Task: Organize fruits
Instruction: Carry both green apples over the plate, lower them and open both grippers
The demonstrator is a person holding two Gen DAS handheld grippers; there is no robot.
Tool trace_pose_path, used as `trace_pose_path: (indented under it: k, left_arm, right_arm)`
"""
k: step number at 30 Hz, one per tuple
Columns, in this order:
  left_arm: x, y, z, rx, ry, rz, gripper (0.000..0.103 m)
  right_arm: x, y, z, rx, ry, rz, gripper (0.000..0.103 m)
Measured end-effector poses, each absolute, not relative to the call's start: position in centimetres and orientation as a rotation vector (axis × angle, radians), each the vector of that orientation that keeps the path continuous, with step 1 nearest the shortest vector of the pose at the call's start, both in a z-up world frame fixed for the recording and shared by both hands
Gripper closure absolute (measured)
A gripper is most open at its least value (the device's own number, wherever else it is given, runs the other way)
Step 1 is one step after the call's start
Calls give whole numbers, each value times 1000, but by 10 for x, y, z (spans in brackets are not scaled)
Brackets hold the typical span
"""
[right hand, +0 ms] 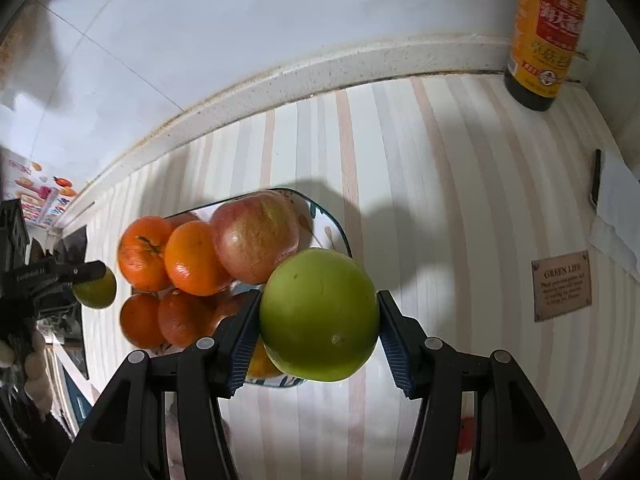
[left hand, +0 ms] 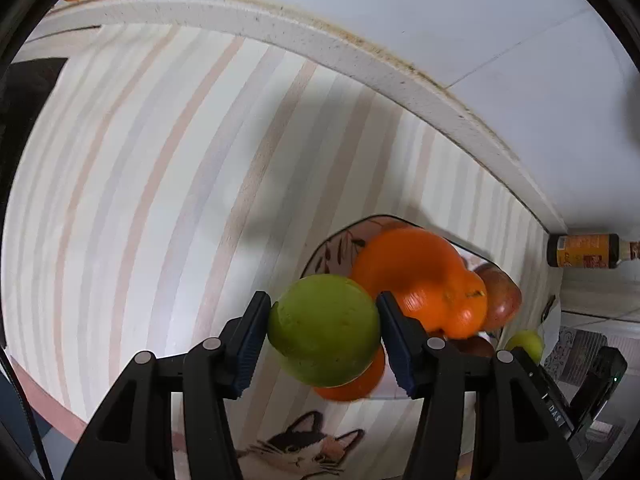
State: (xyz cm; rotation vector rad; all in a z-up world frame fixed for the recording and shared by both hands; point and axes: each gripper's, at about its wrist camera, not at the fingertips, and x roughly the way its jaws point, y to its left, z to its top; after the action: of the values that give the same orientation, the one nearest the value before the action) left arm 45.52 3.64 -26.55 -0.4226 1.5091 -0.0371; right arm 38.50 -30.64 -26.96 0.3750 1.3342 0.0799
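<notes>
Left tongs (left hand: 324,336) are clenching a green apple (left hand: 324,330), both pads pressing its sides, apple hanging above the desk (left hand: 140,184). Right tongs (right hand: 318,332) are gripping a second green apple (right hand: 319,314) the same way.

Edges: a raised speckled ledge (left hand: 280,28) is bounding the striped desk from 10 to 3 o'clock in the left view, with white tiled wall (left hand: 440,8) behind it. Open striped surface is running wide from 8 to 12 o'clock. In the right view, clear desk is spreading from 12 to 4 o'clock, with a sauce bottle (right hand: 546,32) standing against the ledge at 1 o'clock and a brown label patch (right hand: 562,286) at 3 o'clock.

Plate (right hand: 338,228) is sitting at 10 o'clock of the right tongs, piled with oranges (right hand: 194,258) and a red apple (right hand: 256,238), all touching. The right-held apple is overlapping the plate's near-right rim in view. Both green apples are looking smooth and matte with faint speckling.
</notes>
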Motion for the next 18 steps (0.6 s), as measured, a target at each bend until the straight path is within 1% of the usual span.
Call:
trace_pose_path:
  k: [5, 14, 18]
  left_arm:
    - [458, 32, -278, -417, 1533, -65, 51]
    - [459, 30, -285, -442, 1516, -85, 50]
    - [456, 38, -289, -494, 1527, -81, 50]
  right_arm:
    - [388, -297, -283, 327, 1361, 79, 44]
    - [396, -289, -295, 291, 1365, 84, 43]
    - [401, -288, -295, 310, 1371, 98, 38]
